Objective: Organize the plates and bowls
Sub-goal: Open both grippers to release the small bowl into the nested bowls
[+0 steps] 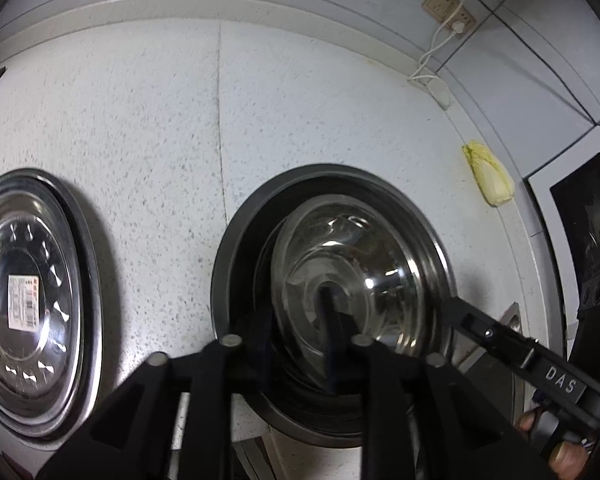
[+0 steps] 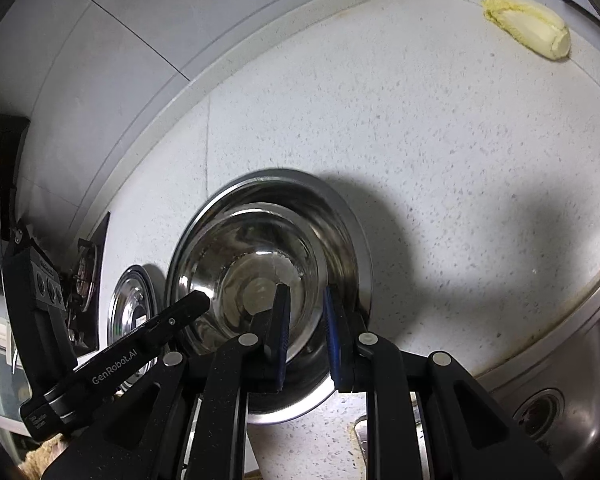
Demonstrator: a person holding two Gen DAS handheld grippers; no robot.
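A small steel bowl (image 1: 340,272) lies tilted inside a larger steel bowl (image 1: 236,248) on the speckled counter. In the left wrist view my left gripper (image 1: 296,332) straddles the small bowl's near-left rim, one finger inside (image 1: 330,320) and one outside. Its pads stand apart from the rim, so it is open. My right gripper (image 2: 306,332) is shut on the small bowl's (image 2: 252,264) right-hand wall, inside the larger bowl (image 2: 360,248). A steel plate (image 1: 28,300) with a white label lies flat to the left, also visible as a plate (image 2: 132,312) in the right wrist view.
A pale cabbage (image 2: 528,28) lies near the back wall on the right. A sink (image 2: 560,380) opens at the right, a stove (image 2: 88,276) sits at the left. Wall sockets with a white cable (image 1: 448,4) are behind. A dark-windowed appliance (image 1: 588,220) stands far right.
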